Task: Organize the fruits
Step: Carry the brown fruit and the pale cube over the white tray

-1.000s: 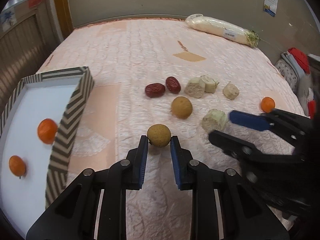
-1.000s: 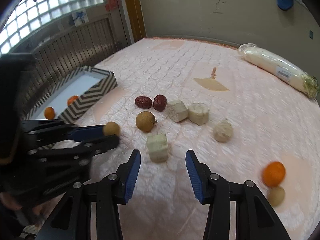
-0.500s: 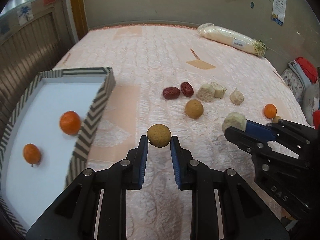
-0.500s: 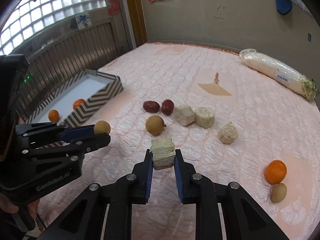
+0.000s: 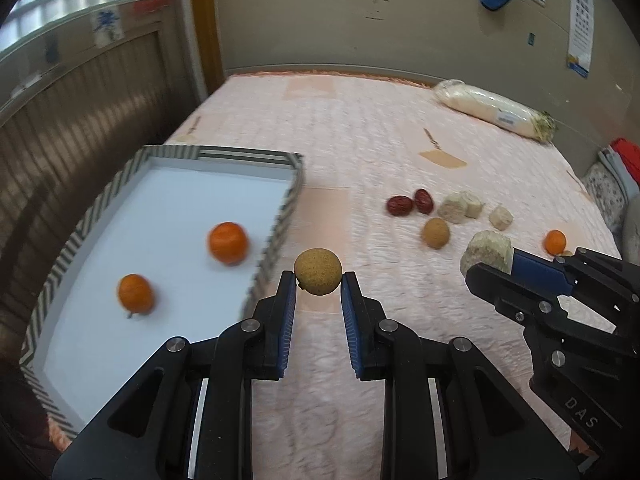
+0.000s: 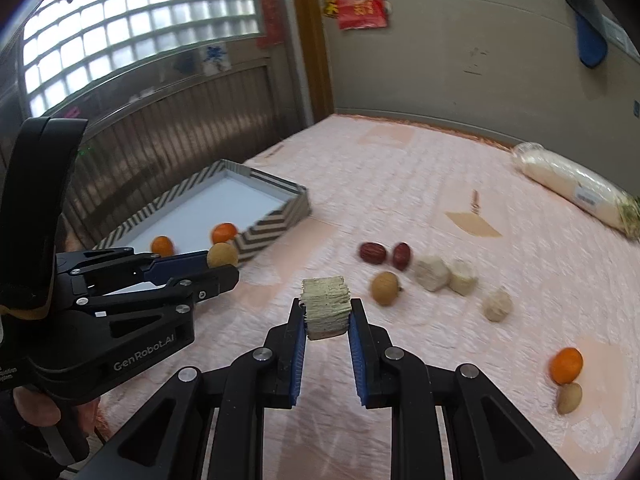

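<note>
Above the pink quilted bed (image 5: pixel 360 140), my left gripper (image 5: pixel 318 294) pinches a round tan longan (image 5: pixel 318 272) and my right gripper (image 6: pixel 326 320) a pale fibrous chunk (image 6: pixel 326 306); fingertip-only grips risk slipping.

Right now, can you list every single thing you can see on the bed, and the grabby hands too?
Tray: one, striped rim, left.
Oranges: three; two in tray, one far right.
Red dates: two, middle.
Brown round fruit: three; one by the dates, one gripped, one far right.
Pale chunks: four; three on bed, one gripped.
White wrapped bundle: one, far back.
Left gripper: shut on round fruit.
Right gripper: shut on pale chunk.
</note>
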A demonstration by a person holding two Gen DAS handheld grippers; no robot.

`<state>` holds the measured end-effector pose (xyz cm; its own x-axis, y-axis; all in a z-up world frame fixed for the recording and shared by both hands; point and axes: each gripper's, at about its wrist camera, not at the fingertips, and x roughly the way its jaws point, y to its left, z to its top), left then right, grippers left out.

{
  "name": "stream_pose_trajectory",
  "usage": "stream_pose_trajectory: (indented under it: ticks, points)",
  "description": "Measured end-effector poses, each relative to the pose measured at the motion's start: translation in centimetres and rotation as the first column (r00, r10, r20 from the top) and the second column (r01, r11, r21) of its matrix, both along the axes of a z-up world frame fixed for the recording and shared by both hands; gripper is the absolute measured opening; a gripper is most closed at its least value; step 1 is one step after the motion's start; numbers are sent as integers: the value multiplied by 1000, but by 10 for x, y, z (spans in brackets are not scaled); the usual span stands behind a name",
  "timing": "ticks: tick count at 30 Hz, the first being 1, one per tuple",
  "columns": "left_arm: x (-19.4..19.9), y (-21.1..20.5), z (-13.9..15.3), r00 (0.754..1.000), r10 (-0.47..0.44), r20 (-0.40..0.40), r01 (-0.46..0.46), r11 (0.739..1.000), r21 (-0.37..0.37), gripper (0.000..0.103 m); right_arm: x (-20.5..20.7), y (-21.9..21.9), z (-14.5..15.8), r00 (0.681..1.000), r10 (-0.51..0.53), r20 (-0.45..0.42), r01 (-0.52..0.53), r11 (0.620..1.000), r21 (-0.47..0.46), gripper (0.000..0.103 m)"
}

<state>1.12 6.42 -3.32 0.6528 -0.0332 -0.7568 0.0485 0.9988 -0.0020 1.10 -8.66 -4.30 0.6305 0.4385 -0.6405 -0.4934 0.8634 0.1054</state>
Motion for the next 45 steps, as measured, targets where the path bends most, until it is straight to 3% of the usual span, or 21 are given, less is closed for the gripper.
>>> stream_pose_trajectory:
  ticks: [15,45]
  points:
    - [-16,53,6,993,113,24,-113,994,11,22,-7,54,10,996,88,16,-88,996,-4,19]
    - [-35,133,-17,961,276,-13,-277,961,-8,22,-4,145,-2,974,224,-20,-225,972,-63,19]
